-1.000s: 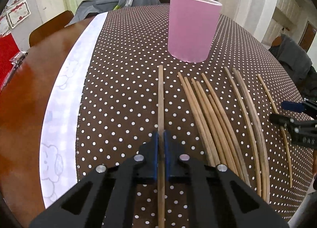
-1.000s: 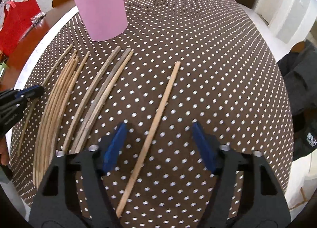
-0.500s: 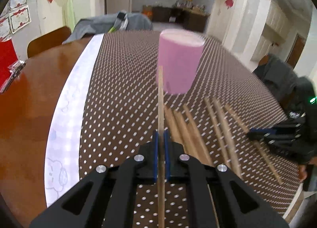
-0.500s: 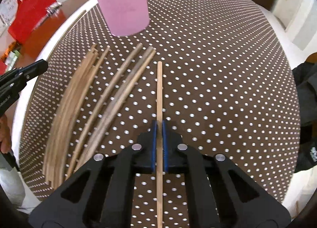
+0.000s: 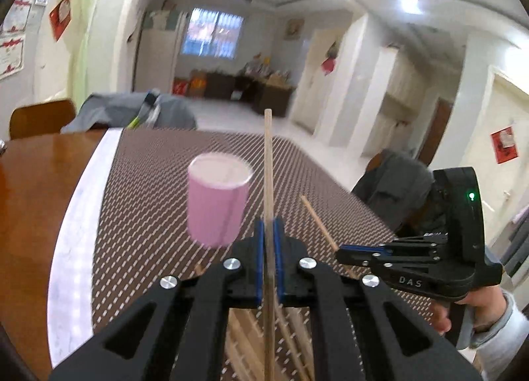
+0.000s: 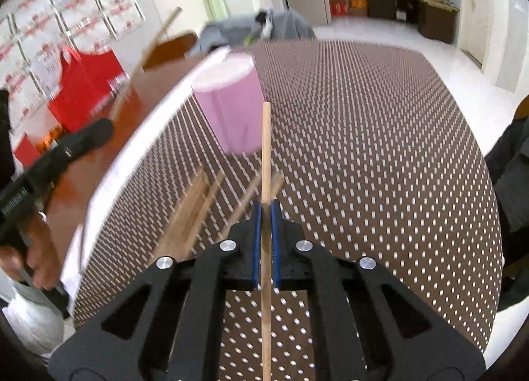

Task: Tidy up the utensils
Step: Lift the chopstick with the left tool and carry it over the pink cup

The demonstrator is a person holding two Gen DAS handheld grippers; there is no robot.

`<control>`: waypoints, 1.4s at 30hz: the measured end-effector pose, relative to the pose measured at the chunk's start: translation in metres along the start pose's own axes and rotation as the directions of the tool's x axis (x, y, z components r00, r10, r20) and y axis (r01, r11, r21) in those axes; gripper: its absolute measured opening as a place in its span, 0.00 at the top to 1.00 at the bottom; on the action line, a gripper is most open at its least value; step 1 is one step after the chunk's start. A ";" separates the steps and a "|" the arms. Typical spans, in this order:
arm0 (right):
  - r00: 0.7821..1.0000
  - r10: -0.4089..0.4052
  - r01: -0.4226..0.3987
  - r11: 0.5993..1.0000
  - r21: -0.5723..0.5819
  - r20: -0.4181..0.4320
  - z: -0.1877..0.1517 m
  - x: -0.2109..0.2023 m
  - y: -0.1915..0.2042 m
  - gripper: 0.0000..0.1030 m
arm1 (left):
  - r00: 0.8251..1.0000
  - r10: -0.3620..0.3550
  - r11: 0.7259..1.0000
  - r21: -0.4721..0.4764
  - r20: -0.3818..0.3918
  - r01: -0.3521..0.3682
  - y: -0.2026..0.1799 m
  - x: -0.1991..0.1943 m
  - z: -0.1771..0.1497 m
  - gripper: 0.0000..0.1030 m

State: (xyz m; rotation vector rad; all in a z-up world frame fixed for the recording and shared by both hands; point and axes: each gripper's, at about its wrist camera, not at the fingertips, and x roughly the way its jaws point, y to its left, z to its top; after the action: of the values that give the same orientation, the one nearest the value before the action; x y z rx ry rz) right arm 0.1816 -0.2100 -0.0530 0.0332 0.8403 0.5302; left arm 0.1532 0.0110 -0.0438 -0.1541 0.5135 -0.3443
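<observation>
your left gripper (image 5: 268, 232) pinches one chopstick (image 5: 267, 162) between its blue pads, the jaws pressed together on the shaft partway along, so a long free end projects ahead toward the upper centre of the left wrist frame. your right gripper (image 6: 264, 215) has just been closing and now pinches a second chopstick (image 6: 265, 149) the same way. gripping away from the tip looks deliberate: it leaves a lead end to drop into the pink cup (image 5: 218, 202), which stands upright on the dotted tablecloth (image 6: 380, 149), left of centre in both frames. both held sticks sit clear above the cloth. the remaining chopsticks (image 6: 195, 205) lie in a loose fan in the lower-left part of the right wrist frame, between the grippers and the cup; motion blur hides their count. room: the cloth to the right of the cup is bare and wide. the cloth's white border (image 5: 86, 202) and the bare wooden table (image 5: 29, 202) run along the left. in the left wrist frame the right gripper sits close at right-centre, so two tips converging on one cup mouth could cross; stagger them, i judge.
</observation>
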 end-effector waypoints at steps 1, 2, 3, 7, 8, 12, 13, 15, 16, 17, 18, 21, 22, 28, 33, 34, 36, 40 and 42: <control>1.000 0.009 -0.009 1.000 0.005 0.027 0.004 -0.008 -0.002 0.94 | 1.000 -0.014 1.000 0.002 0.028 0.014 -0.003 0.000 0.004 0.94; 0.999 0.019 -0.019 1.000 0.007 0.050 0.008 -0.013 -0.001 0.94 | 0.998 -0.026 1.000 0.004 0.049 0.026 -0.004 0.000 0.007 0.94; 0.996 0.038 -0.039 0.999 0.014 0.079 0.014 -0.016 0.001 0.94 | 0.997 -0.038 0.999 0.005 0.067 0.038 -0.005 -0.001 0.010 0.94; 0.976 0.083 -0.089 0.996 0.023 0.202 0.039 -0.024 0.009 0.94 | 0.985 -0.058 0.998 0.031 0.164 0.054 -0.009 0.001 0.027 0.94; 0.971 0.088 -0.095 0.995 0.022 0.220 0.044 -0.022 0.015 0.94 | 0.980 -0.058 0.998 0.038 0.191 0.052 -0.009 0.004 0.033 0.94; 0.934 0.118 -0.136 0.990 0.031 0.338 0.071 -0.017 0.023 0.94 | 0.963 -0.056 0.998 0.037 0.265 0.048 -0.003 0.014 0.054 0.94; 0.926 0.123 -0.145 0.989 0.035 0.357 0.077 -0.014 0.023 0.94 | 0.957 -0.053 0.998 0.036 0.286 0.045 -0.001 0.015 0.058 0.94; 0.906 0.118 -0.150 0.988 0.048 0.406 0.086 -0.007 0.022 0.94 | 0.944 -0.042 0.999 0.027 0.328 0.035 0.004 0.022 0.069 0.94; 0.895 0.113 -0.151 0.987 0.053 0.431 0.094 -0.003 0.022 0.94 | 0.938 -0.037 0.999 0.019 0.345 0.032 0.007 0.024 0.074 0.94; 0.885 0.113 -0.156 0.986 0.058 0.451 0.099 0.000 0.022 0.94 | 0.928 -0.026 1.000 0.011 0.371 0.024 0.010 0.026 0.078 0.94; 0.877 0.112 -0.158 0.986 0.061 0.468 0.104 0.004 0.023 0.94 | 0.919 -0.017 1.000 0.006 0.393 0.016 0.012 0.029 0.082 0.94; 0.846 0.085 -0.139 0.988 0.064 0.526 0.115 0.016 0.024 0.94 | 0.900 0.018 0.999 -0.038 0.435 -0.002 0.021 0.041 0.091 0.94; 0.838 0.080 -0.138 0.988 0.067 0.540 0.120 0.021 0.024 0.94 | 0.898 0.027 0.999 -0.051 0.439 -0.005 0.025 0.046 0.094 0.94; 0.798 0.071 -0.164 0.981 0.102 0.599 0.138 0.038 0.018 0.94 | 0.875 0.071 0.993 -0.117 0.480 -0.016 0.047 0.071 0.106 0.94; 0.771 0.075 -0.181 0.978 0.105 0.633 0.151 0.048 0.015 0.94 | 0.866 0.083 0.991 -0.133 0.494 -0.019 0.062 0.091 0.106 0.94; 0.768 0.076 -0.185 0.977 0.106 0.636 0.153 0.050 0.014 0.94 | 0.864 0.086 0.991 -0.131 0.497 -0.024 0.063 0.095 0.105 0.94; 0.761 0.078 -0.194 0.975 0.112 0.644 0.153 0.054 0.010 0.94 | 0.861 0.098 0.992 -0.119 0.500 -0.044 0.062 0.101 0.103 0.94; 0.755 0.073 -0.184 0.977 0.103 0.652 0.152 0.063 0.008 0.94 | 0.874 0.119 0.991 -0.116 0.472 -0.073 0.065 0.113 0.096 0.94; 0.753 0.072 -0.176 0.980 0.095 0.654 0.149 0.068 0.008 0.94 | 0.876 0.125 0.990 -0.110 0.466 -0.083 0.067 0.115 0.092 0.94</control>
State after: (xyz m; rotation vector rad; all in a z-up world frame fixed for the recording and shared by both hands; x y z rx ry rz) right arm 0.3223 -0.1448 0.0017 0.3997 0.1857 0.5302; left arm 0.3122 0.0370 -0.0322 -0.2856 0.0500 -0.1677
